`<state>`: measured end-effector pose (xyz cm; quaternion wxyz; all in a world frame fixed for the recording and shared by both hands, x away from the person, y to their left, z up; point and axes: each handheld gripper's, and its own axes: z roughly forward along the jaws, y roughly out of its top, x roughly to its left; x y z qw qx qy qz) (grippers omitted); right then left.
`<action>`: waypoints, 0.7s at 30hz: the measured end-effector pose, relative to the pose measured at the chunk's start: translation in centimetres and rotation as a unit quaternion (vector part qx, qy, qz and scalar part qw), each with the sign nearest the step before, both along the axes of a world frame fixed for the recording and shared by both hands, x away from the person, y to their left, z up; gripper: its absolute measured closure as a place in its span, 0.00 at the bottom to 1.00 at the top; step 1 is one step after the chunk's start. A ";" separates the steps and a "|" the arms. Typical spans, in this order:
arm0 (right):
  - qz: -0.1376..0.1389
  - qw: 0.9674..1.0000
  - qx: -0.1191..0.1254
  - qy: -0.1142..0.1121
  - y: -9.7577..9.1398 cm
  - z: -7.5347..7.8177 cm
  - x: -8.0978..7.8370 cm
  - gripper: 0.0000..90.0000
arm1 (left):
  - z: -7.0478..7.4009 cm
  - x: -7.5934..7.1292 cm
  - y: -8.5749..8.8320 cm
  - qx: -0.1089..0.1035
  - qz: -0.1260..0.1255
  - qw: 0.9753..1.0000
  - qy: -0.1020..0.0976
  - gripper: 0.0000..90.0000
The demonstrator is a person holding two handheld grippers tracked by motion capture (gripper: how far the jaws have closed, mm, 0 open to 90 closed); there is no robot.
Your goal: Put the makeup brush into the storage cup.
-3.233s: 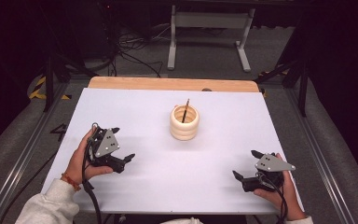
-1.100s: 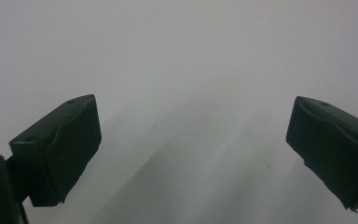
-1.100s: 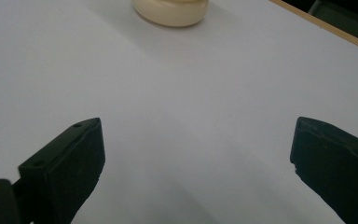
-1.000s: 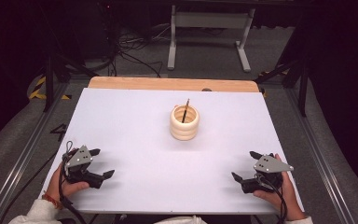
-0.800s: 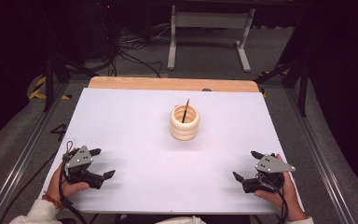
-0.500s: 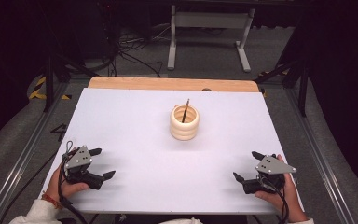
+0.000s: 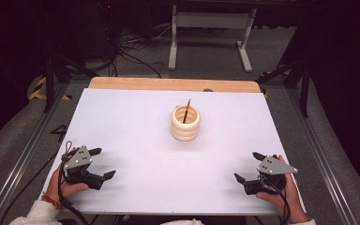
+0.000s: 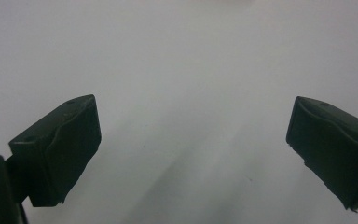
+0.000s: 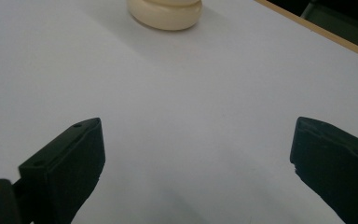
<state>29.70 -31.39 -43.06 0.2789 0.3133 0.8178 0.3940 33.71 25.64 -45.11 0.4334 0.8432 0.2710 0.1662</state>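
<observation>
Left gripper [image 7: 102, 164] sits low at the near-left corner of the white table [image 7: 136, 131], held in the person's left hand [image 7: 63, 185], grey three-cornered plate on top, jaws spread wide with nothing between them. In the left gripper view the left gripper [image 8: 191, 154] shows both black jaws far apart over bare white surface, nothing gripped. Right gripper [image 7: 247, 166] is at the near-right corner, held in the right hand [image 7: 281, 197], grey plate on top, jaws pointing left toward the table middle, also gaping wide and empty. Right gripper view: the right gripper [image 9: 196, 158] has its jaws far apart over the white top, and the base of the cream ribbed holder [image 9: 164, 13] appears at the top edge, well apart from the jaws. From the high view, the cream ribbed holder [image 7: 185, 124] stands upright near the table centre, slightly toward the far side, well apart from both grippers and roughly between them. A thin dark stick [image 7: 186, 110] leans inside the holder, tip poking above the rim; can't tell what kind of stick it is. A bare wooden strip [image 7: 173, 84] runs along the far edge of the table. Beyond it, a grey floor with black cables [image 7: 131, 56] and the legs of a light metal stand [image 7: 211, 28].
</observation>
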 end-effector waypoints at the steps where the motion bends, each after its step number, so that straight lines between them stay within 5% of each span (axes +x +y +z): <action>1: 0.001 1.000 0.000 0.001 0.0 0.0 0.0 0.04 | 0.0 0.0 0.0 0.000 0.000 1.000 0.000 0.04; 21: -0.001 1.000 0.000 0.001 -0.1 -0.1 0.1 0.04 | -0.2 0.3 -0.4 0.006 -0.004 1.000 0.007 0.04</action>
